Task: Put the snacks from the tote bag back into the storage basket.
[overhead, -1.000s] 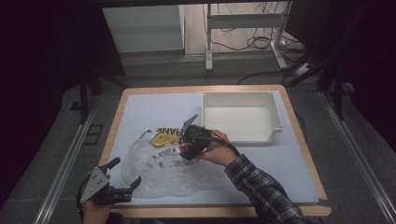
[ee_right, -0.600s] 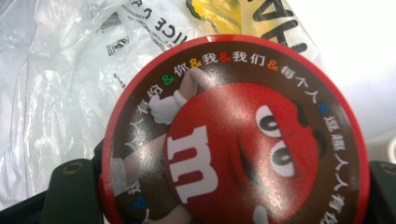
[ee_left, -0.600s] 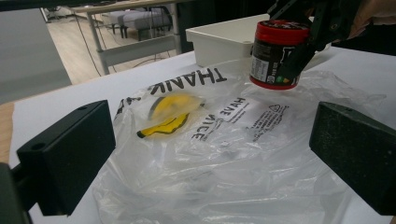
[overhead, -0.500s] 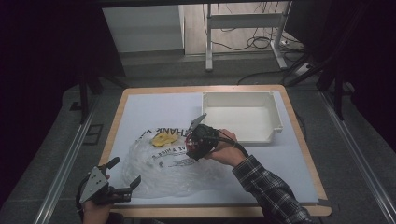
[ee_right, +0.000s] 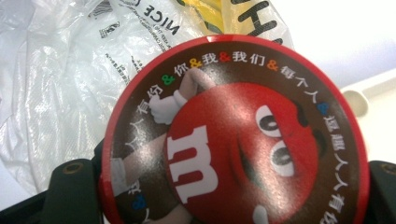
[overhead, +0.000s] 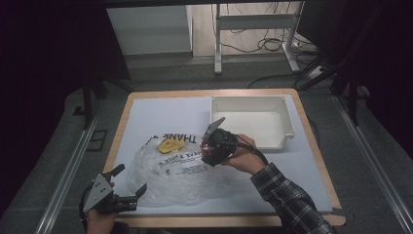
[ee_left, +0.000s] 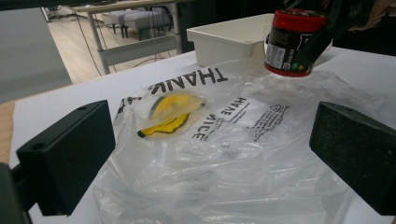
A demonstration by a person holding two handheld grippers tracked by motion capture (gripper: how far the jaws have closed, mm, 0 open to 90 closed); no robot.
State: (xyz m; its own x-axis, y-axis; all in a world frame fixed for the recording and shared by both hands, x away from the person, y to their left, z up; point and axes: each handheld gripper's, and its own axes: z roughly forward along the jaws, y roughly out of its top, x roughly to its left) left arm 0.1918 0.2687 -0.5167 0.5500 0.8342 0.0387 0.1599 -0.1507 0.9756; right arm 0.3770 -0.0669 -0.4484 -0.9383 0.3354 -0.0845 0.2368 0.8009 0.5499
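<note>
High view: right gripper (overhead: pixel 213 145), clamped on the red-lidded candy jar (overhead: pixel 210 146), has drifted off the plastic bag (overhead: pixel 170 170) toward the white bin (overhead: pixel 287 127). Likely a transfer underway. Left gripper (overhead: pixel 130 181) idles, jaws apart.

In my right gripper view the candy tub's lid (ee_right: pixel 233 135) hid its body and most of my right jaws, and the picture's bottom edge cut the lid off. From above, the small print on the plastic bag (overhead: pixel 185 168) was too small to read.
</note>
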